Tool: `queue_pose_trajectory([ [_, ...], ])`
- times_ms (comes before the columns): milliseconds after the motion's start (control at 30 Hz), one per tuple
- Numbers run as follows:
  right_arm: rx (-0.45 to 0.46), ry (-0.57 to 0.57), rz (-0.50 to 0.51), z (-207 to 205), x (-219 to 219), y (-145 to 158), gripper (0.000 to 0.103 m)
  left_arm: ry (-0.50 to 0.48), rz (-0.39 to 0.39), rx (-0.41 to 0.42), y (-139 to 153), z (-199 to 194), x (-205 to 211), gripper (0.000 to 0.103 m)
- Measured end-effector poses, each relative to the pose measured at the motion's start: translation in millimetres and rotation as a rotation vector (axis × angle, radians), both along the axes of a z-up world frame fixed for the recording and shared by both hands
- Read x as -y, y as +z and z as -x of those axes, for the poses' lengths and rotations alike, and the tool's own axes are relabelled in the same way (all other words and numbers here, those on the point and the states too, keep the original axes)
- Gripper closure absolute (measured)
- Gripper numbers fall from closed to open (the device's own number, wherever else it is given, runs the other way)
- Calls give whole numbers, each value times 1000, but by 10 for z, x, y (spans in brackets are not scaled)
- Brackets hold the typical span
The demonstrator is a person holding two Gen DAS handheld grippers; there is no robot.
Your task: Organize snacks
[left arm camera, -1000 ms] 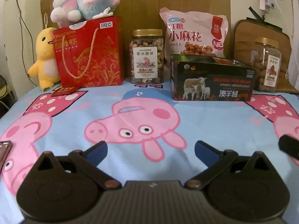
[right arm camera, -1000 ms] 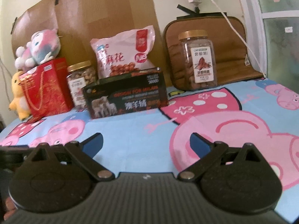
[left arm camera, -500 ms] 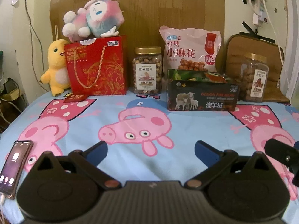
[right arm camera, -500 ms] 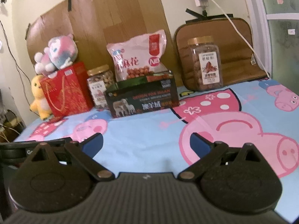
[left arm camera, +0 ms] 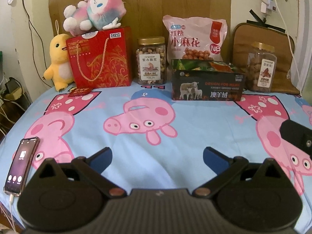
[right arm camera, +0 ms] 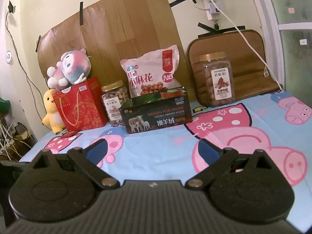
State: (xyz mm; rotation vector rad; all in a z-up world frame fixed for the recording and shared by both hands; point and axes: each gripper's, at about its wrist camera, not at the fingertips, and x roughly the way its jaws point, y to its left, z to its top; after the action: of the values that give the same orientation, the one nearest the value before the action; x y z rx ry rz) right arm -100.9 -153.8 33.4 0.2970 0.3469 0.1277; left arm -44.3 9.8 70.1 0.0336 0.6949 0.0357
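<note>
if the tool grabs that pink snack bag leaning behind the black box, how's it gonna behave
The pink plastic snack bag looks puffy and soft, so it will probably crumple and sag rather than hold shape. Its glossy film may slip between the fingers. It leans on the wooden board behind the black cardboard box, so a push would likely topple it, not slide it.

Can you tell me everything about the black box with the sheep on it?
The black box is a long, low carton, cardboard by its look, with three sheep pictured on its front, orange "DESIGN FOR MILAN" lettering and white Chinese characters. Its top is open, and green and red packets show inside. It stands upright on the cartoon-pig sheet, in front of the pink snack bag, between two jars. Neither gripper touches it.
</note>
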Motion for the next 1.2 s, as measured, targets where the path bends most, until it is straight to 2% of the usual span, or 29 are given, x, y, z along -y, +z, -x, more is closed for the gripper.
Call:
queue_pose_trajectory([
  [633,-5,-4,-7,15,0,-6,2,-56,29,-22,46,59,43,0],
  [1200,-9,9,-1,79,-40,12,2,-42,53,-11,129,147,-72,0],
])
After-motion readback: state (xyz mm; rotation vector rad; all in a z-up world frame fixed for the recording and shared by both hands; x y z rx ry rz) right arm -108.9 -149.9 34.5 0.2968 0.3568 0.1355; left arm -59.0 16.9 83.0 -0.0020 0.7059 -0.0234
